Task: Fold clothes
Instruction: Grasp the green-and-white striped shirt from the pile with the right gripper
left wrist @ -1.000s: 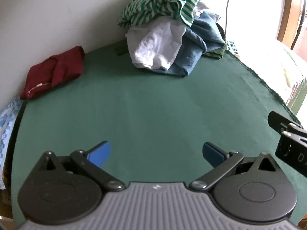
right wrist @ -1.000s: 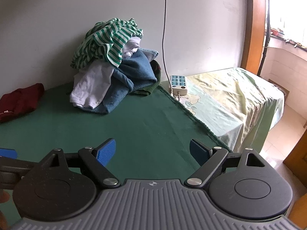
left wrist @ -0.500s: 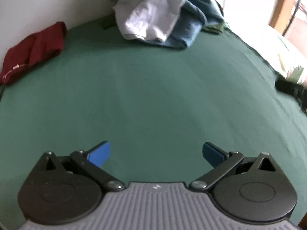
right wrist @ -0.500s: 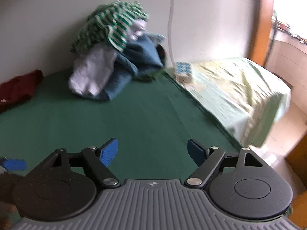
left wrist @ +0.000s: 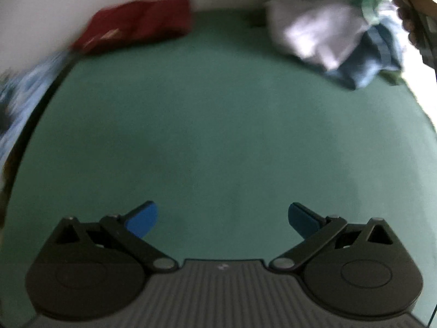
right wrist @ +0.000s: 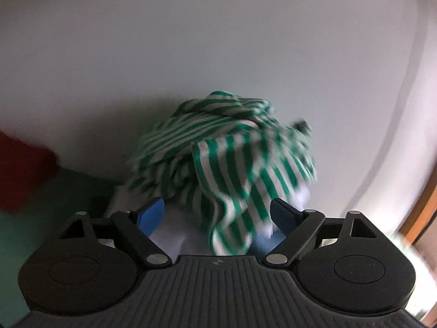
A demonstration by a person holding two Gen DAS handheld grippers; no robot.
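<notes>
Spreading wide, the right gripper (right wrist: 217, 218) has its blue pads on either side of a hanging fold of the green-and-white striped shirt (right wrist: 226, 164), not closed on it, at the top of the clothes pile against the wall. The left gripper (left wrist: 222, 220) is also wide open and empty over bare green table cover (left wrist: 218, 125), well short of the pile's white garment (left wrist: 316, 35) and blue garment (left wrist: 366, 68) at far right. A red garment (left wrist: 136, 24) lies apart at the far left edge.

The clothes heap (right wrist: 226, 169) sits directly ahead of the right claw (right wrist: 217, 216); a folded garment (left wrist: 139, 22) lies far-left on the worktop (left wrist: 218, 136).
</notes>
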